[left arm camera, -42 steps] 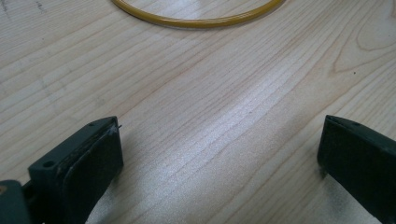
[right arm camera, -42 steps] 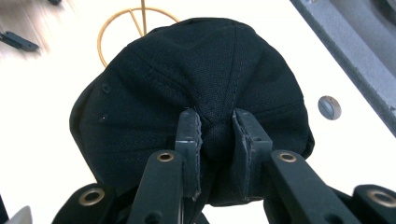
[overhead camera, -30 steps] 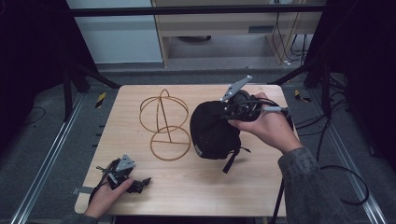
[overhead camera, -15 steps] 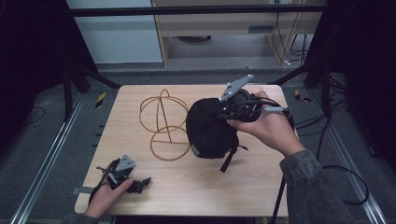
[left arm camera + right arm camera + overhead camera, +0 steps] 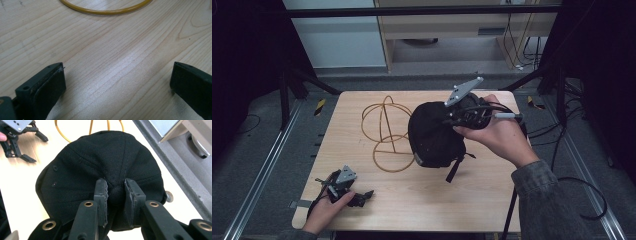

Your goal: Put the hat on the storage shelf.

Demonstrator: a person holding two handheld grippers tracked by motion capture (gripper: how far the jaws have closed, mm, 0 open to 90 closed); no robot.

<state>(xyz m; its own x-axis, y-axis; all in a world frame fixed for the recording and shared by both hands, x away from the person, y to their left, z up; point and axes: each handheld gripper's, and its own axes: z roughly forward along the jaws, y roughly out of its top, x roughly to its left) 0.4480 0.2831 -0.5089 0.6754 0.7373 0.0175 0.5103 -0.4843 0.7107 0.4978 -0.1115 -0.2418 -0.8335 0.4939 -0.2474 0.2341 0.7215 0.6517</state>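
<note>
right gripper (image 5: 113,195) pinched the black cap (image 5: 434,132) at its crown, cap lifted just right of the yellow wire stand (image 5: 387,132) | left gripper (image 5: 343,186) spread, resting near-left of stand | advice: keep the crown pinch firm, centre cap over stand before lowering

I count one black cap (image 5: 434,135) near the middle of the table (image 5: 472,200), toward its right edge, and one yellow wire stand (image 5: 384,132) just left of it — a single piece made of a flat base ring with arched hoops rising from it. I have two grippers: the left gripper (image 5: 357,196) by the table's near-left corner, and the right gripper (image 5: 116,191) up over the cap, each with two black jaws. Two hands come in from the near edge — the left hand (image 5: 328,209) and the right hand (image 5: 499,136).
</note>
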